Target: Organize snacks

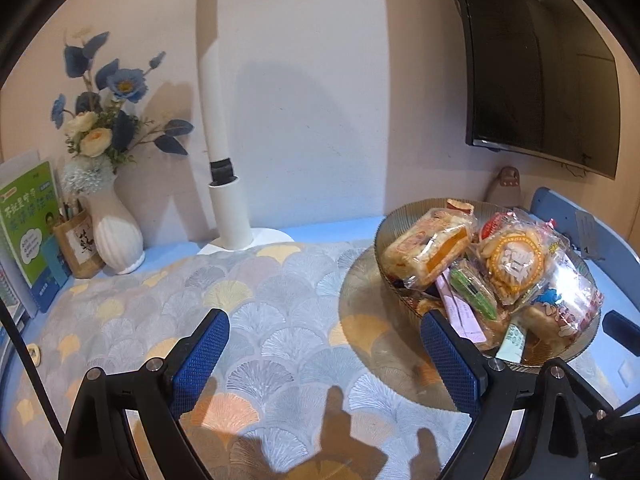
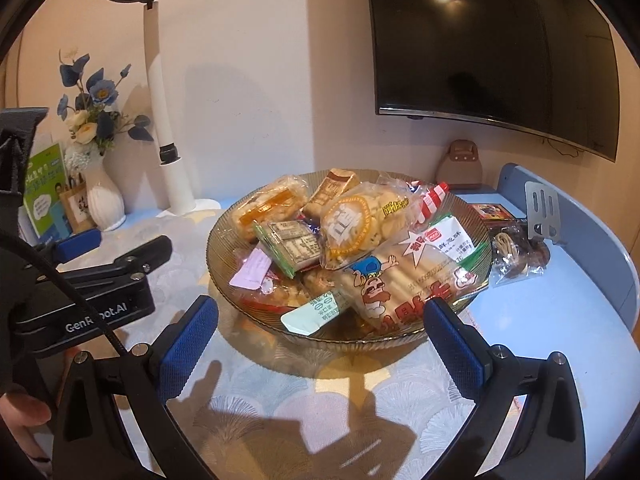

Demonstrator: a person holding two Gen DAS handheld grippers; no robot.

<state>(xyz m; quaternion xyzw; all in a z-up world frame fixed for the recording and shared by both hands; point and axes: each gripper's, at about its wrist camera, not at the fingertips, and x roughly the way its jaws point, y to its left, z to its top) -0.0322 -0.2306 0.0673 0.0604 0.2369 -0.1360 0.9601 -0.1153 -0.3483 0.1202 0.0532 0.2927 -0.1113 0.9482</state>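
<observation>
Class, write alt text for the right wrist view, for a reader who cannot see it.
A glass bowl heaped with wrapped snacks sits on a patterned tablecloth, just beyond the open right gripper. The left gripper reaches in from the left, also empty.

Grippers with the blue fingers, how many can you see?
2. The left gripper hovers open over the patterned cloth; the right gripper hovers open by the snack bowl. None seem hidden.

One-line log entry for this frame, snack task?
left hand-held gripper: open, empty | right hand-held gripper: open, empty | snacks: piled in glass bowl | loose packet: outside bowl
</observation>
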